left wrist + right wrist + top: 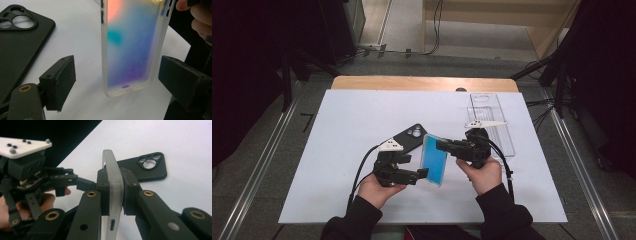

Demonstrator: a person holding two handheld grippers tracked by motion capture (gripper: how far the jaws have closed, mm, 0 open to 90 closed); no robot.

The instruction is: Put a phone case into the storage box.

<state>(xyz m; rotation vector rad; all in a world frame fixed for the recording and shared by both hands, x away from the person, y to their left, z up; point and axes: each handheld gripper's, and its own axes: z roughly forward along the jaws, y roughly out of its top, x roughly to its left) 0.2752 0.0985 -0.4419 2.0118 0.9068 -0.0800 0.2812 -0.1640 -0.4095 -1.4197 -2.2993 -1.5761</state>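
Two grippers noted: your right gripper (115,192) is clamped on the translucent phone case (433,159), held upright above the white table (337,125); your left gripper (117,77) stands wide, case between its jaws, untouched.

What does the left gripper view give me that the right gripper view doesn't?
Left gripper view: the iridescent phone case face-on, its bottom edge toward the white table, standing between the left gripper's open fingers with gaps on both sides.

Right gripper view: the right gripper shut on that case's edge, one pad on each side, and the left gripper's white marker plate.

Both: the black phone case lying flat on the table.
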